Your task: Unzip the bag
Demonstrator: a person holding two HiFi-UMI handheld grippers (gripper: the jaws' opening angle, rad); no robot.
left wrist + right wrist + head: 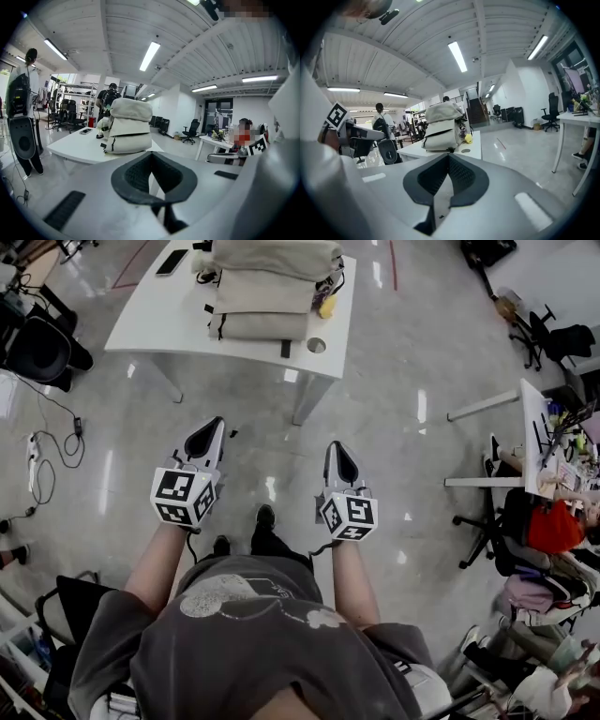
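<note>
The head view looks steeply down from above the person's shoulders onto the floor, with the left gripper (208,435) and the right gripper (339,460) near centre and the table (150,315) far off at twelve o'clock. Each gripper view sits low behind its own jaws, facing almost level — the bag (127,126) stands well ahead, about eleven o'clock in the left one and twelve in the right. All three share table and bag.

Matt beige cloth bag (267,287) on a smooth white table (150,320), above a glossy floor (394,418).
</note>
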